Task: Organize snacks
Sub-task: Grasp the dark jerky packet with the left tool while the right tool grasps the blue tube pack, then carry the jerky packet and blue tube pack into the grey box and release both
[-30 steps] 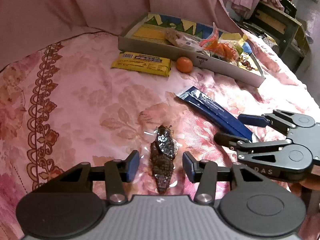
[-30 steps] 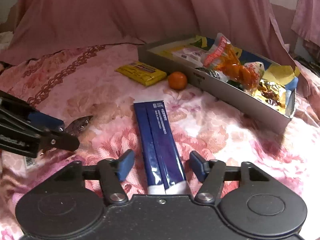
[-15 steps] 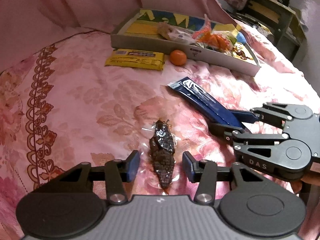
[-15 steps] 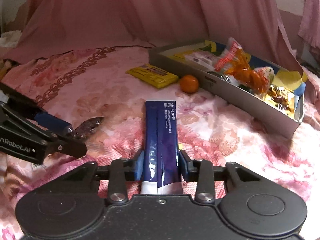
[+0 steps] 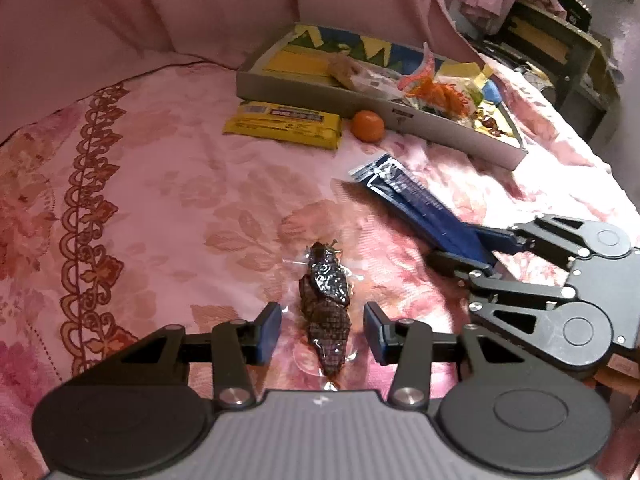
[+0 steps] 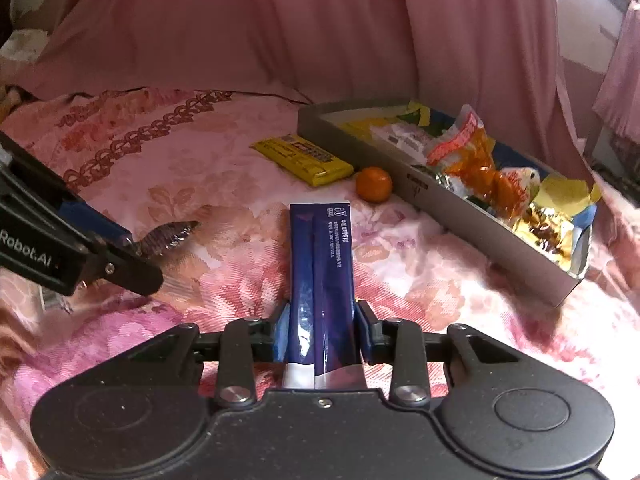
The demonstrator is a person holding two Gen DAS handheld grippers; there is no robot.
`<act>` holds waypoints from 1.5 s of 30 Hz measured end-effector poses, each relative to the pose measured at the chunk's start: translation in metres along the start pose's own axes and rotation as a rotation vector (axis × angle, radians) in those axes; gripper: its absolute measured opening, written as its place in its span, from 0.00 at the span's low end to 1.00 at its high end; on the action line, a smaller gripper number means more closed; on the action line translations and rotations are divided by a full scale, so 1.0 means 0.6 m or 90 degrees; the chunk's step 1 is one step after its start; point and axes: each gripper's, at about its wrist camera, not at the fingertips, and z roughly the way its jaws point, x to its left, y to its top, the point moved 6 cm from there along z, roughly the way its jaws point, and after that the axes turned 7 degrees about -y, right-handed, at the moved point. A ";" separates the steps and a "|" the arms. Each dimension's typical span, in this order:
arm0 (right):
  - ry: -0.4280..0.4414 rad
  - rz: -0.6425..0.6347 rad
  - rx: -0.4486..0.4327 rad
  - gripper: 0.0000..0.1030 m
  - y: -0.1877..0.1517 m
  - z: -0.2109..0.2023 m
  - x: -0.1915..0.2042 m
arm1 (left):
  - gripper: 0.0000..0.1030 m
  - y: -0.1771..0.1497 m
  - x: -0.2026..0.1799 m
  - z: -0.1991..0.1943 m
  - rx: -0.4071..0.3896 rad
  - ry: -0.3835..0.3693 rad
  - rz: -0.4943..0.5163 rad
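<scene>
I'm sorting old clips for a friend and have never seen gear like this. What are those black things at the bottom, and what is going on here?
Those are hand-held tongs, one in each of a person's hands, each with a camera looking along its two fingers. One picture is from the left tongs, the other from the right tongs.

On the pink floral bedspread lie a yellow snack packet, a small orange and a grey tray already filled with snacks.

The right tongs are shut on a long dark blue packet. The left tongs are open around a dark snack in clear wrap, not yet squeezing it.
</scene>
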 end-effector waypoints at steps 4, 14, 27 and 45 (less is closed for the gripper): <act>-0.031 -0.028 -0.014 0.34 0.003 -0.002 0.001 | 0.47 0.005 0.003 -0.004 -0.010 0.008 -0.004; -0.062 -0.036 -0.061 0.34 0.019 -0.014 -0.005 | 0.47 0.019 0.016 -0.018 -0.063 0.008 -0.039; -0.091 -0.030 -0.144 0.34 0.050 -0.031 -0.022 | 0.47 0.040 0.025 -0.028 -0.140 0.014 -0.055; -0.102 0.036 -0.219 0.34 0.092 -0.046 -0.070 | 0.47 0.113 0.041 -0.049 -0.197 0.063 -0.075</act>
